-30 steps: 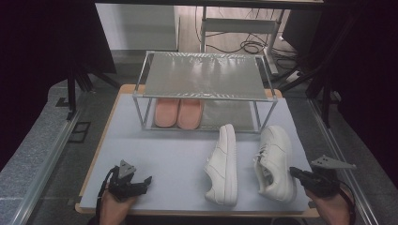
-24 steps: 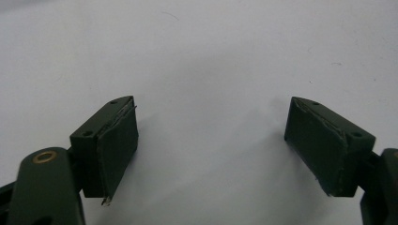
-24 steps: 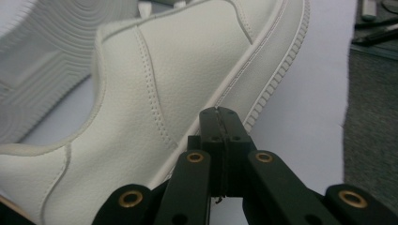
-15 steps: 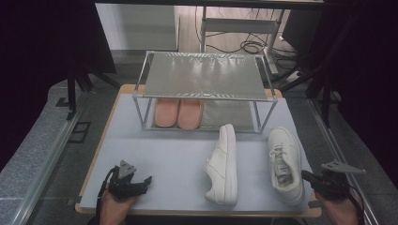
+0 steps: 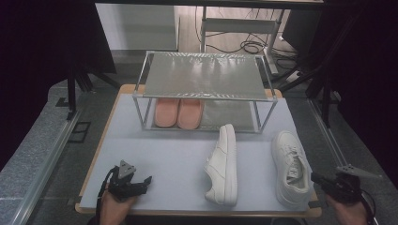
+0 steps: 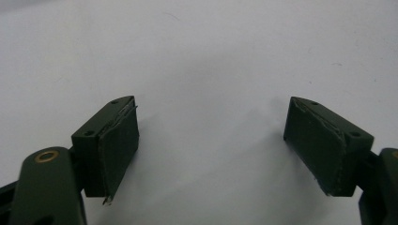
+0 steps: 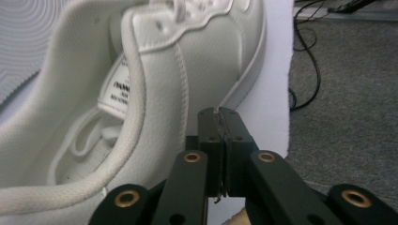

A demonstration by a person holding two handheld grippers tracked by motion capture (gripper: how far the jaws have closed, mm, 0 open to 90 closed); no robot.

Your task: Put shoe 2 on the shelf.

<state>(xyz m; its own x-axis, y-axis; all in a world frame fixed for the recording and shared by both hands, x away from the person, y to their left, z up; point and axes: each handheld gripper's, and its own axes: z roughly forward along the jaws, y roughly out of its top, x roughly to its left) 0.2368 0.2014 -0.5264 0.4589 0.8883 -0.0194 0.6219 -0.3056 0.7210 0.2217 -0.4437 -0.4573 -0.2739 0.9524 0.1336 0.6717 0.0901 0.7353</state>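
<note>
High view: right gripper (image 5: 315,178) sits at near right corner of the bench (image 5: 159,154), just beside the heel of the right white sneaker (image 5: 291,168), w/ the person's hand behind it. That sneaker stands upright on its sole, toe pointing far, heel near the bench's near edge. Can't tell from here if the fingers touch the heel.

Right gripper view: fingers (image 7: 210,131) pressed together, nothing between them; right gripper (image 7: 219,115) is close against the sneaker's heel side, the white sneaker (image 7: 155,79) looming left of it, bench edge and grey floor to the right.

Second white sneaker (image 5: 224,165) lies tipped on its side near bench centre, well apart from the first, toe end far, close to the shoe rack (image 5: 202,79). Rack stands at far side of bench; pink slippers (image 5: 178,112) sit as a pair on its lower shelf, left part.

Left gripper (image 5: 144,181) rests at near left of bench, well apart from both sneakers. Left gripper view: left gripper (image 6: 211,131) fingers (image 6: 117,140) spread wide, nothing between them, just bare white bench surface below.
</note>
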